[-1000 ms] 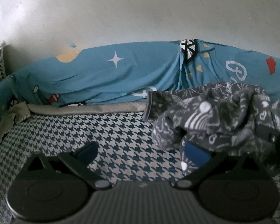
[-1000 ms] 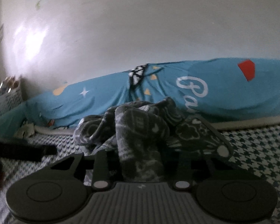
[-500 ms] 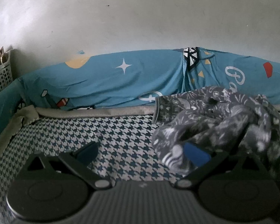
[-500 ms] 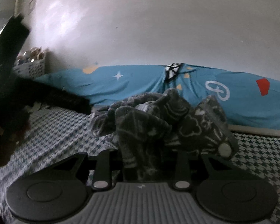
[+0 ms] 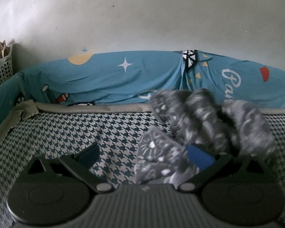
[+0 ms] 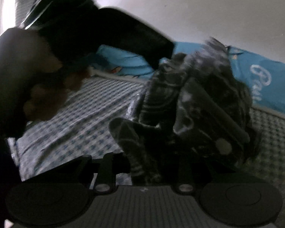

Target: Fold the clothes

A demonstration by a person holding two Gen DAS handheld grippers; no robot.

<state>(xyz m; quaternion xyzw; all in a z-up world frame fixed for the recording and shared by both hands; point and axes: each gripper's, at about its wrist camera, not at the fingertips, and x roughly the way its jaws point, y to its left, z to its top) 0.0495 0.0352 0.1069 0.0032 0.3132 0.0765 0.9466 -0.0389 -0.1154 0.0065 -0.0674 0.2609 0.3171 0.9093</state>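
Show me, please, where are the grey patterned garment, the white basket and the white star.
grey patterned garment (image 5: 203,114): left wrist view, on its bunched upper folds.
white basket (image 5: 1,70): left wrist view, on its perforated wall.
white star (image 5: 125,64): left wrist view, on its centre.

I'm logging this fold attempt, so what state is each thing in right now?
Grey patterned garment: bunched and crumpled, unfolded, blurred, partly lifted off the bed.
Left claw: open, garment draped over its blue-padded finger.
Right claw: garment between its fingers; grip cannot be told.
Houndstooth bed cover: spread flat.
Blue printed sheet: draped along the wall, wrinkled.
White basket: upright.
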